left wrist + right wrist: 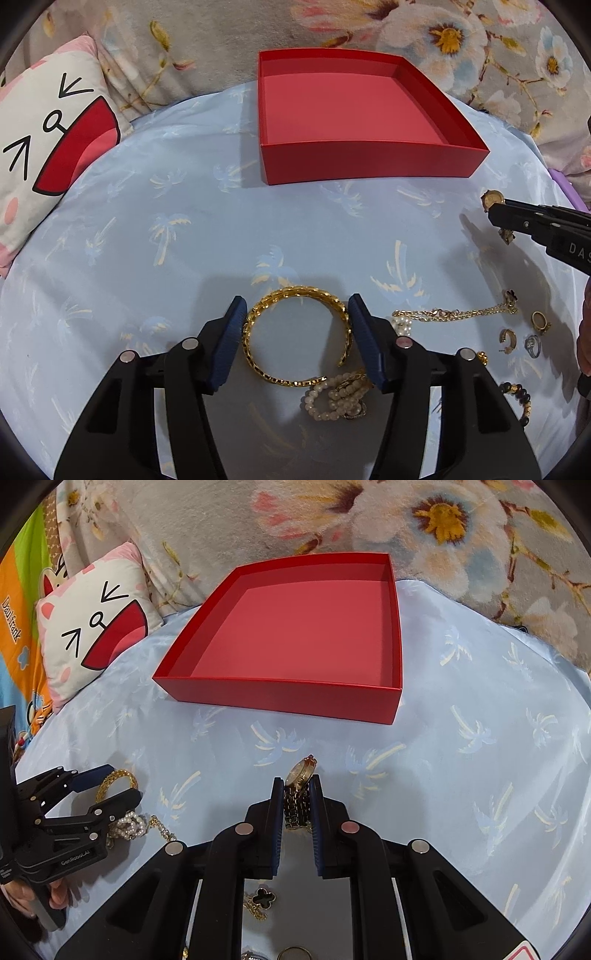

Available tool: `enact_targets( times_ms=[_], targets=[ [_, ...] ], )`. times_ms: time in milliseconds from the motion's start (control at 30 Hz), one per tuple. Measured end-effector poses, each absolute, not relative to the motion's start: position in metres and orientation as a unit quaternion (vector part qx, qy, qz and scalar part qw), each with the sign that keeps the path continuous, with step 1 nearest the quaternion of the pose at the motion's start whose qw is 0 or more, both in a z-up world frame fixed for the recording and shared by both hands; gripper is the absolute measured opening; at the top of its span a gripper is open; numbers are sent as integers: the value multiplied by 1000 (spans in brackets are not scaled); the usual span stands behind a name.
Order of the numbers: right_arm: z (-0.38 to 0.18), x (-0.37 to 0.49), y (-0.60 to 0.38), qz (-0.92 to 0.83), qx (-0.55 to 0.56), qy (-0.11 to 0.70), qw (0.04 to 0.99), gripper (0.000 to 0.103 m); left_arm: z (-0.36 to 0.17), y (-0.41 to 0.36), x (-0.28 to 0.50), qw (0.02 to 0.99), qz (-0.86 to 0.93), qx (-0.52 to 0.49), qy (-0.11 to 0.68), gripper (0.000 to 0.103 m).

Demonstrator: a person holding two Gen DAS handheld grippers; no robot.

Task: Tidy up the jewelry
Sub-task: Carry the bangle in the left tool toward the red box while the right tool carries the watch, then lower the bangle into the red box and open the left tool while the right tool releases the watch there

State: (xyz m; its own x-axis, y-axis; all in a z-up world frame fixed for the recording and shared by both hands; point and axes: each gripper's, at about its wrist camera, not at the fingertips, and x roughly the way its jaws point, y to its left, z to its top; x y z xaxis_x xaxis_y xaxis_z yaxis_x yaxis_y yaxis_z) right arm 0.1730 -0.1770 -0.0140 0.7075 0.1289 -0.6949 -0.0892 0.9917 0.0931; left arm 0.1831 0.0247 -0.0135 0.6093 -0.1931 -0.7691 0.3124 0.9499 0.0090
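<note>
A gold open bangle (295, 332) lies on the pale blue palm-print cloth (147, 240). My left gripper (297, 302) straddles it, one blue pad touching each side, so it is shut on it. The right wrist view shows the same gripper (122, 782) at the far left with the bangle (118, 777) between its fingers. My right gripper (296, 781) is shut on the band of a gold watch (301, 771), whose face sticks up past the tips. In the left wrist view that gripper (493, 216) holds the watch (493, 199) at the right edge. The empty red box (369, 162) (277, 698) stands beyond both.
Right of the bangle lie a pearl bracelet (340, 398), a gold chain (454, 314), small rings (539, 321), a hoop earring (508, 336) and a dark beaded bracelet (517, 398). A clover pendant (264, 897) lies under my right gripper. A cartoon pillow (48, 147) sits left; a floral blanket behind.
</note>
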Motion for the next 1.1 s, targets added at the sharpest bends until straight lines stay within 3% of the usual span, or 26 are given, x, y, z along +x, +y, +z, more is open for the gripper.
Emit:
enact_targets(
  times_ms=[300,600,833,1100],
  targets=[
    [19,173,-174,66,15,350,934,12,24,21,179,906,-169,53,384,55],
    [89,256,-184,48,12,315,948,13,96,-16,267,930,-174,58,317,55],
    [88,349,-199,21,26,337,941,13,94,-42,361,933,-155,46,322,55],
    [62,398,-201,-4,24,363,931,13,66,-66,412,928,-112,72,349,55]
  ],
)
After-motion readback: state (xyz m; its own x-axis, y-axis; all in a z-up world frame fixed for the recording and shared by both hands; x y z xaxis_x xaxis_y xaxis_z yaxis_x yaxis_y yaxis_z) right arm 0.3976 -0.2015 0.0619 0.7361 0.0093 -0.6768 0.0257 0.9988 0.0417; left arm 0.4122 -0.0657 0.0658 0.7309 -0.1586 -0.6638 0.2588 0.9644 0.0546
